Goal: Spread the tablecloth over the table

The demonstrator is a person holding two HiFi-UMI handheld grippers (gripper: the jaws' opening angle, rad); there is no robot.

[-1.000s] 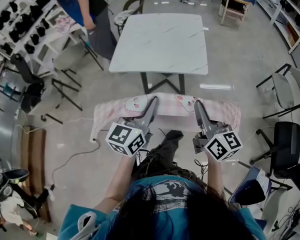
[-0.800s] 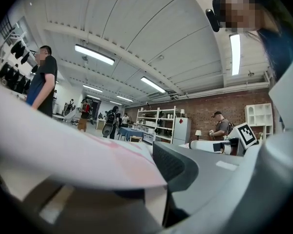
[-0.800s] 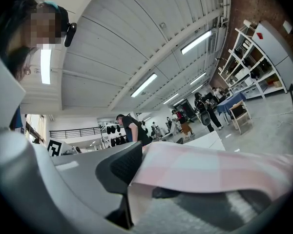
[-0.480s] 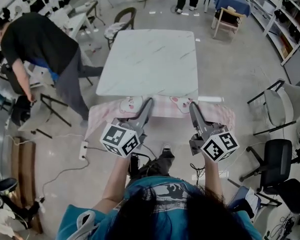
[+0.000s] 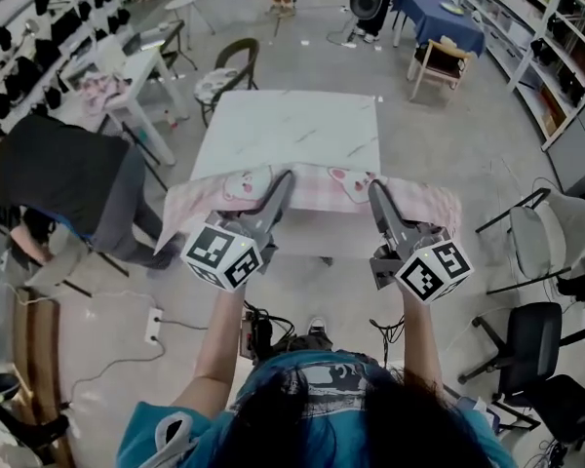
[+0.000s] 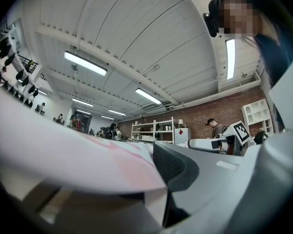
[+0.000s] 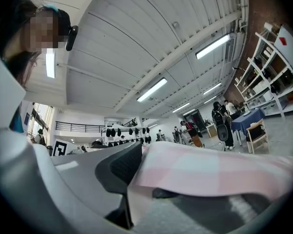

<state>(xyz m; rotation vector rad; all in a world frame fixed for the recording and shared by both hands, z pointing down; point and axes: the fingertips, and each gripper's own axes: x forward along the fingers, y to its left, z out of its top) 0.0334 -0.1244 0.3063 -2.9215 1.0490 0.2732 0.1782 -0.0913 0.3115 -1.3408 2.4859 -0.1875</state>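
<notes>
Jaws of the left gripper and of the right gripper are clamped on the tablecloth, each pair pinching a thin fold of its near hem. In both gripper views the cloth is seen pressed between the pads, with nothing else caught. The two grips are set apart along the same edge, one toward each near corner of the desk. This is presumably done so that the cloth is stretched across its width and can be carried over the top as one sheet, not as a bundle. The grippers are held roughly level, tipped slightly upward, just above the near edge of the desk, which is judged to stop the fabric dragging on the rim.

The tablecloth is held as a gathered band over the near edge of the desk. The far part of the marble-look top is bare, so the spreading is judged barely begun. Beyond each grip the ends droop outside the near corners of the desk, the left end hanging lower. The fabric is seen as a pale pink and white check, printed with cartoon animal faces near the held edge. It is soft and limp, and sags a little between the grips. It is expected to billow and crease easily, so an even pull from both sides is likely needed.
</notes>
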